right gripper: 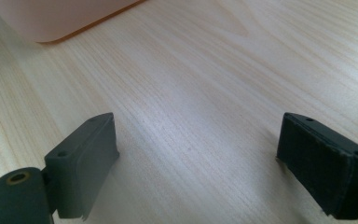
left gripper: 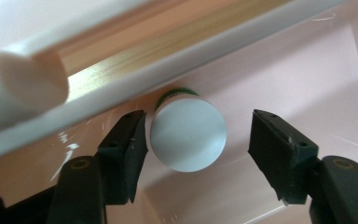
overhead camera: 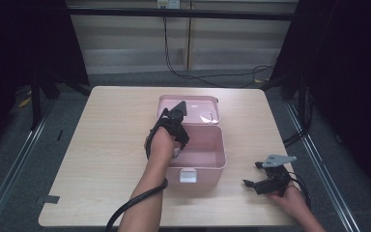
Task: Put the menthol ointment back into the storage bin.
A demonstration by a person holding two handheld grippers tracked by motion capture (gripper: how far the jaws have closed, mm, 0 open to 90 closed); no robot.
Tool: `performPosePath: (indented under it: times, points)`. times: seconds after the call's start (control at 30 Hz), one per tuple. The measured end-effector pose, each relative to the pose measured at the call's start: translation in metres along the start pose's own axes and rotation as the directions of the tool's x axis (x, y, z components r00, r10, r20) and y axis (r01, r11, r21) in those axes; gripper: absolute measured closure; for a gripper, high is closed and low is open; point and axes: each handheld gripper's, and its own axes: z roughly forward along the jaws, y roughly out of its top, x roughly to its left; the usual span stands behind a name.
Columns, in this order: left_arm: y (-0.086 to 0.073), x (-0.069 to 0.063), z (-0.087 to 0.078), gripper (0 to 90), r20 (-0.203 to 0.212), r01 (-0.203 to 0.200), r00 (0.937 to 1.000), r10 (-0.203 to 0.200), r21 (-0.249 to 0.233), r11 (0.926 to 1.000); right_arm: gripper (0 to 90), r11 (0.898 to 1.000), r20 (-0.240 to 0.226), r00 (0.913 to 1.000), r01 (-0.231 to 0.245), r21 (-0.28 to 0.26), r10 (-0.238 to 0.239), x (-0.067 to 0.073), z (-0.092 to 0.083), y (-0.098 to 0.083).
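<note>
High view: left gripper (overhead camera: 176,114) reaches into open pink box (overhead camera: 200,166), near its back wall; right gripper (overhead camera: 264,181) rests on table (overhead camera: 106,130), well apart.

Left gripper view: jaws spread, small white-capped bottle (left gripper: 188,133) between them, pads not pressing. Bottle lies in box by rim, cap end toward camera, long axis running away. Likely light, stiff, smooth (may roll); grip across cap sides.

Right gripper view: jaws wide, nothing between.
</note>
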Motion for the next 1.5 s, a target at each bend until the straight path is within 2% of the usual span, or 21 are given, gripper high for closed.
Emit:
performPosePath:
  times: [0.03,0.1,0.27,0.47,0.57,0.63,0.67,0.7,0.83,0.87,0.97,1.2,1.5]
  points:
    - [0.000,-0.001,-0.001,34.3,0.008,0.018,0.9998,-0.018,0.003,0.9998,11.5,1.000,0.000,1.0000,0.000,0.000,0.000,0.000,0.000,0.000]
    - [-0.001,-0.002,-0.002,32.8,0.005,0.019,0.9998,-0.019,0.006,0.9998,11.5,1.000,0.000,1.0000,0.000,0.000,0.000,0.000,0.000,0.000]
    - [-0.001,-0.003,-0.006,30.6,0.015,0.015,0.9998,-0.015,0.011,0.9998,11.5,1.000,0.000,1.0000,0.000,0.000,0.000,0.000,0.000,0.000]
    - [-0.003,-0.003,-0.011,30.2,0.051,0.012,0.9986,-0.013,0.016,0.9998,11.5,1.000,0.000,1.0000,0.000,0.000,0.000,0.000,0.000,0.000]
    - [-0.004,-0.003,-0.015,29.0,0.047,-0.005,0.9989,0.004,0.017,0.9998,11.5,1.000,0.000,1.0000,0.000,0.000,0.000,0.000,0.000,0.000]
    - [-0.005,-0.004,-0.017,27.4,0.051,0.001,0.9987,-0.002,0.014,0.9999,11.5,1.000,0.000,1.0000,0.000,0.000,0.000,0.000,0.000,0.000]
    - [-0.005,-0.002,-0.019,27.1,0.055,-0.013,0.9984,0.012,0.018,0.9998,11.5,1.000,0.000,1.0000,0.000,0.000,0.000,0.000,0.000,0.000]
    - [-0.006,-0.003,-0.020,26.5,0.053,-0.005,0.9986,0.004,0.014,0.9999,11.5,1.000,0.000,1.0000,0.000,0.000,0.000,0.000,0.000,0.000]
    - [-0.007,-0.002,-0.026,24.6,0.069,-0.016,0.9975,0.015,0.016,0.9997,11.5,1.000,0.000,1.0000,0.000,0.000,0.000,0.000,0.000,0.000]
    - [-0.008,-0.003,-0.027,24.0,0.068,-0.008,0.9976,0.008,0.006,0.9999,11.5,1.000,0.000,1.0000,0.000,0.000,0.000,0.000,0.000,0.000]
    - [-0.008,-0.002,-0.032,23.1,0.074,-0.017,0.9971,0.017,-0.003,0.9998,11.5,1.000,0.000,1.0000,0.000,0.000,0.000,0.000,0.000,0.000]
    - [-0.010,-0.002,-0.043,20.9,0.073,-0.020,0.9971,0.021,-0.014,0.9997,11.5,1.000,-0.001,1.0000,0.000,0.002,0.000,0.000,0.000,0.000]
    - [-0.012,-0.005,-0.059,20.0,0.086,-0.060,0.9944,0.061,-0.020,0.9980,11.5,1.000,-0.001,1.0000,0.000,0.002,0.000,0.000,0.000,0.000]
